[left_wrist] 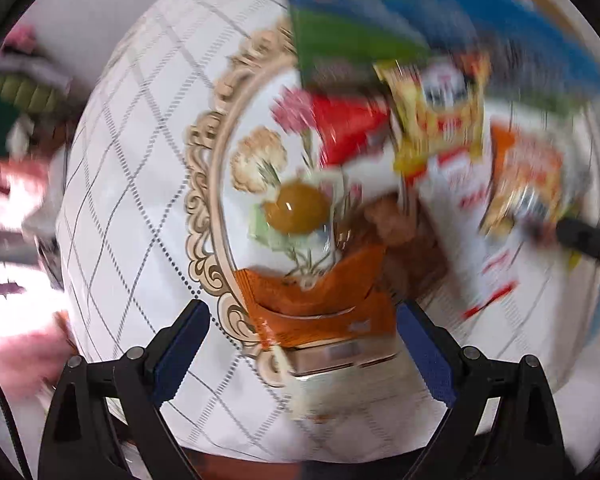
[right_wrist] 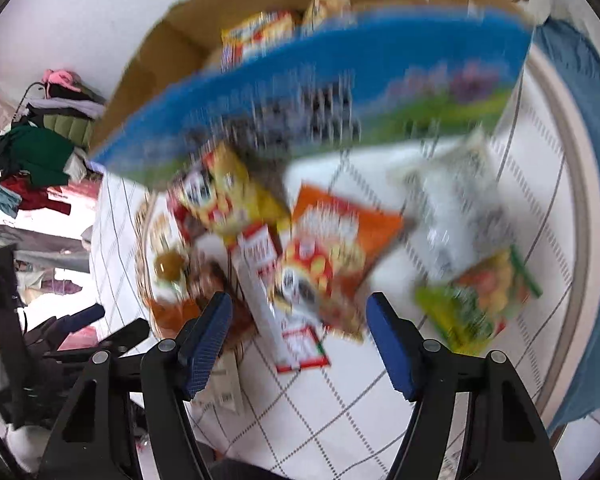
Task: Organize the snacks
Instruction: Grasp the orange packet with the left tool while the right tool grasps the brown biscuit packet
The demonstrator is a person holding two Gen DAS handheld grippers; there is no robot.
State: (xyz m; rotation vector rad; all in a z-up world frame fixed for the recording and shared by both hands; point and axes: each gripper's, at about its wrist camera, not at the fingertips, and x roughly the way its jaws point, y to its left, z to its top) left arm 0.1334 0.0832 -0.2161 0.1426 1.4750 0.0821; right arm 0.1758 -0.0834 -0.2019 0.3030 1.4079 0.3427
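Snack packets (right_wrist: 324,256) lie clustered on the cloth-covered desk (right_wrist: 340,408). Behind them stands a large box (right_wrist: 340,92), and behind that an open cardboard carton (right_wrist: 188,40) with packets inside. A packet (right_wrist: 480,300) lies apart, right of the cluster.

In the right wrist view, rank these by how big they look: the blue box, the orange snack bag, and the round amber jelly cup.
1. blue box, though nearest the camera
2. orange snack bag
3. amber jelly cup
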